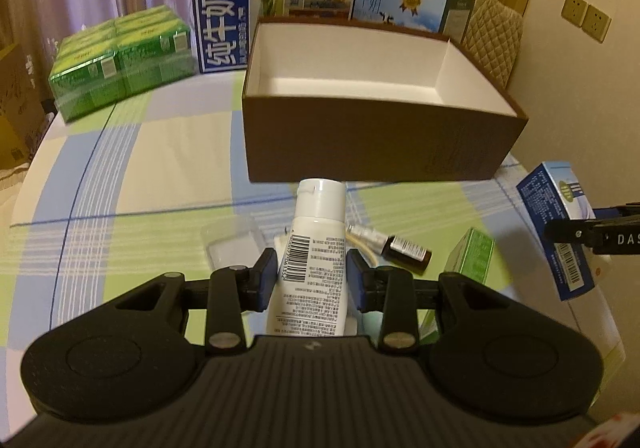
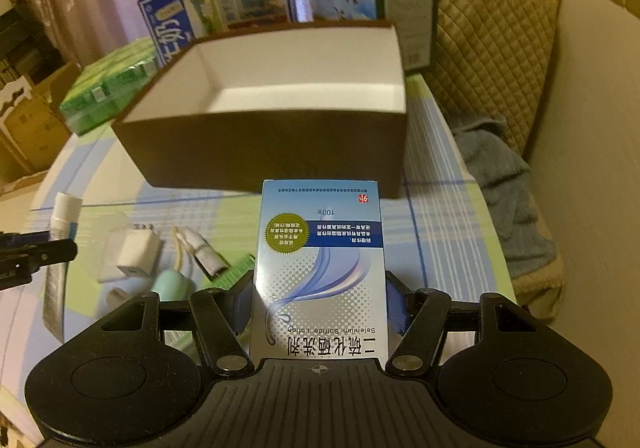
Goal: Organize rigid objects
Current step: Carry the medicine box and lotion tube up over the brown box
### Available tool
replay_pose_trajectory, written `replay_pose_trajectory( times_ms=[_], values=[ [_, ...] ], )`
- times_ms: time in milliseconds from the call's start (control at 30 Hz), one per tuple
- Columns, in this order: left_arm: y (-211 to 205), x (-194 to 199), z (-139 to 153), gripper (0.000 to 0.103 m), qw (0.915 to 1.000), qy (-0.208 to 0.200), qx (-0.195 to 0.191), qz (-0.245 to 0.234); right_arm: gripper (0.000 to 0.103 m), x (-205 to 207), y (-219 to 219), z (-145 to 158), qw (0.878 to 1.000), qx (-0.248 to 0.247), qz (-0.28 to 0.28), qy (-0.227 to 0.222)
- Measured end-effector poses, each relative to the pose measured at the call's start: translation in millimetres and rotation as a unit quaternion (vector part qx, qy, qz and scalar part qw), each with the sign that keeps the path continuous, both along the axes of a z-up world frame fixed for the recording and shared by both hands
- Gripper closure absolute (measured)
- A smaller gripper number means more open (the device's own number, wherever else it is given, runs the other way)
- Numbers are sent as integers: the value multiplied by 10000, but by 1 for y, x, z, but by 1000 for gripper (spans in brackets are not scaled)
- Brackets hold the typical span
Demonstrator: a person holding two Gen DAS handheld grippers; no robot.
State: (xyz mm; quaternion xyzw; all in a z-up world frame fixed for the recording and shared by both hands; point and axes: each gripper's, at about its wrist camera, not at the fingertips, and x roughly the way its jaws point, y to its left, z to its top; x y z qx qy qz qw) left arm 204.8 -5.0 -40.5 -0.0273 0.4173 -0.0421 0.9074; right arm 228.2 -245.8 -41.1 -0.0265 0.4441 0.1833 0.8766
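My left gripper (image 1: 313,274) is shut on a white tube (image 1: 316,248) with a barcode, cap pointing toward the open brown box (image 1: 380,140), and holds it above the table. My right gripper (image 2: 320,304) is shut on a blue-and-white lotion carton (image 2: 320,268), held in front of the same brown box (image 2: 264,152), whose white inside shows nothing in it. The carton also shows at the right in the left wrist view (image 1: 560,232). The tube and left gripper show at the left edge of the right wrist view (image 2: 60,224).
On the checked tablecloth lie a small brown bottle (image 1: 408,250), a green carton (image 1: 472,256), a clear plastic case (image 1: 232,244), a white charger (image 2: 136,252) and a mint-green item (image 2: 172,284). Green packs (image 1: 120,60) and milk cartons (image 1: 272,8) stand behind the box.
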Motion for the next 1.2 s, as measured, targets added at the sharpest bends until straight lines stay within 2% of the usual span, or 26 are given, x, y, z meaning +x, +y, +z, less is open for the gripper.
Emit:
replay_pose_trajectory(
  times_ms=[333,600,967,1200],
  values=[
    [-7,22,23,71,9994,-334,36,-111,42,17,20,24,9991,166,266,-269],
    [-15,55,41,71,9981,-575,25,-237,42,45,29,45,9976,340,338,-495],
    [-37,129,77,71,9947,-922,16,-444,42,111,49,76,9947,577,325,-783],
    [-46,178,77,71,9953,-852,-49,-448,42,158,61,76,9953,546,232,-770]
  ],
)
